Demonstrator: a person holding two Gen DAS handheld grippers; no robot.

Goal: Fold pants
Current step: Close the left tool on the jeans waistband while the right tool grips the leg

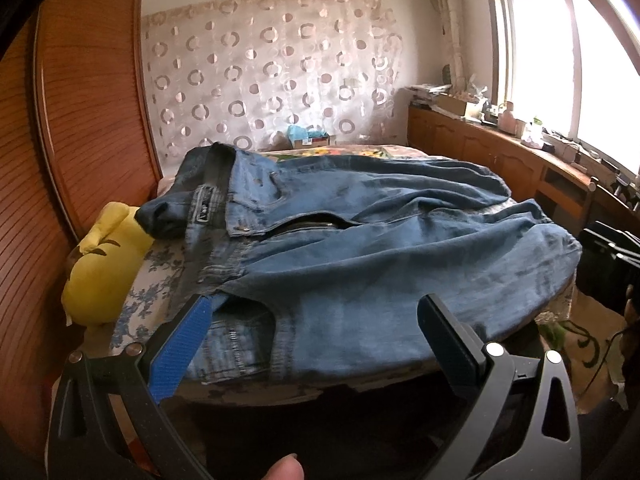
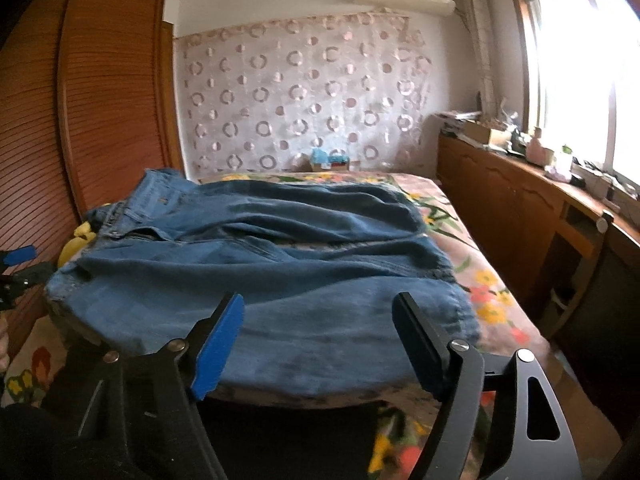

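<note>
Blue jeans [image 1: 360, 248] lie crumpled across the near end of the bed, waistband at the left, legs folded over toward the right. In the left wrist view my left gripper [image 1: 316, 304] is open just over the near edge by the back pocket, and its blue pad [image 1: 182, 344] does not press the cloth. My right gripper [image 2: 320, 300] stands open over the jeans [image 2: 280, 264] at the near hem, denim lying between its fingers without being pinched. Each view catches the other gripper at its edge: the right gripper [image 1: 608, 264], the left gripper [image 2: 16, 266].
A yellow plush toy [image 1: 100, 264] lies at the bed's left side against the wooden wardrobe [image 1: 80, 120]. A floral bedsheet [image 2: 460, 232] covers the bed. A cluttered wooden cabinet [image 2: 520, 200] runs under the window on the right. A small box [image 1: 308, 138] sits at the far end.
</note>
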